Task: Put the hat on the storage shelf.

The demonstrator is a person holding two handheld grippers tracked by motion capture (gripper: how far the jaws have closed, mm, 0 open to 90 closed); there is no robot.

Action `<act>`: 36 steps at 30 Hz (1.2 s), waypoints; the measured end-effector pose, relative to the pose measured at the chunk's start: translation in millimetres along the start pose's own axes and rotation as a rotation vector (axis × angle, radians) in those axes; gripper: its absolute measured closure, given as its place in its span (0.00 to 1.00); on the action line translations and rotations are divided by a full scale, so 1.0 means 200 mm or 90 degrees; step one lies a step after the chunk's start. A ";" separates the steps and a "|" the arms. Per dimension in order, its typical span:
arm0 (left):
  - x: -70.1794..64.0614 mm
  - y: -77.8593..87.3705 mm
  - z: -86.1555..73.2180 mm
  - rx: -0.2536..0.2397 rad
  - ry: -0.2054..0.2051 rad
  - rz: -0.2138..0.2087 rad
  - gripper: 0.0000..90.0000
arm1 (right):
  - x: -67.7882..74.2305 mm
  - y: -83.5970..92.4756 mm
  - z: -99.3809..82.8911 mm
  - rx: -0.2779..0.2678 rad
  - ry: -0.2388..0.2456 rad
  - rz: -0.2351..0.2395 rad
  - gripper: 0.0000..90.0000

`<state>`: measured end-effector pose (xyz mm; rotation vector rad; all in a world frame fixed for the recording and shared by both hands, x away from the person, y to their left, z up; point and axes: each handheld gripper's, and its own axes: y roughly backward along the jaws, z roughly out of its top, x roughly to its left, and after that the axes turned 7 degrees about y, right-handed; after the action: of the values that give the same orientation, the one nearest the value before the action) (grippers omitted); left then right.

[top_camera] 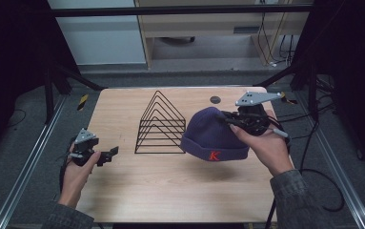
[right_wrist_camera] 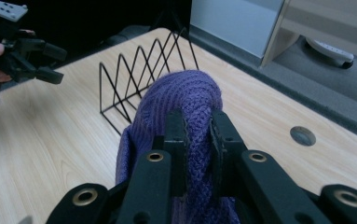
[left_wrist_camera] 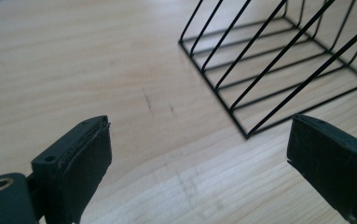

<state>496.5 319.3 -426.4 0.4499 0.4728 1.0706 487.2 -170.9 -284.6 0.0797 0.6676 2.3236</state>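
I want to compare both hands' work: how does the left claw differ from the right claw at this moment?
The left claw is open, its jaws wide apart and nothing between them; the right claw is shut on the purple beanie. The left claw is at the table's left edge, left of the wire rack; the right claw is right of the rack. Both are black and hand-held.

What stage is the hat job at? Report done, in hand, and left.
Done: the right gripper has pinched a fold of the purple hat, which hangs clear above the table. In hand: the hat sits beside the wire rack, not on it. The left gripper is open, holding nothing. Left: probably setting the hat down, perhaps onto the rack.
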 end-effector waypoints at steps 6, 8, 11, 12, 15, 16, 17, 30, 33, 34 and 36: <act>-0.10 0.10 0.17 -0.035 -0.038 -0.033 0.07 | -0.02 0.01 0.07 -0.015 0.002 -0.006 0.88; -0.16 0.12 0.25 -0.045 -0.055 -0.053 0.07 | -0.03 0.01 0.09 -0.018 -0.001 -0.006 0.88; -0.19 0.12 0.30 -0.043 -0.064 -0.070 0.07 | -0.04 0.00 0.11 -0.021 -0.001 -0.005 0.88; -0.21 0.12 0.32 -0.043 -0.066 -0.082 0.07 | -0.04 0.00 0.12 -0.020 -0.001 -0.007 0.88; -0.26 0.13 0.38 -0.045 -0.075 -0.104 0.07 | -0.05 0.00 0.15 -0.023 0.001 -0.010 0.88; -0.28 0.13 0.40 -0.047 -0.084 -0.105 0.07 | -0.05 0.00 0.16 -0.024 0.000 -0.011 0.88; -0.30 0.13 0.42 -0.046 -0.093 -0.107 0.06 | -0.05 0.00 0.17 -0.027 0.000 -0.011 0.88; -0.53 0.13 0.62 -0.047 -0.167 -0.157 0.06 | -0.06 0.00 0.33 -0.060 0.002 -0.014 0.88; -0.53 0.12 0.65 -0.044 -0.162 -0.159 0.06 | -0.05 -0.01 0.36 -0.066 0.000 -0.013 0.88; -0.53 0.12 0.66 -0.044 -0.160 -0.166 0.06 | -0.05 -0.01 0.37 -0.069 0.000 -0.013 0.88; -0.54 0.12 0.67 -0.042 -0.168 -0.173 0.06 | -0.04 -0.01 0.40 -0.072 0.004 -0.010 0.88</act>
<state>512.5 215.9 -287.1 0.4468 0.2553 0.7496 513.6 -139.1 -216.5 0.0150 0.5376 2.3415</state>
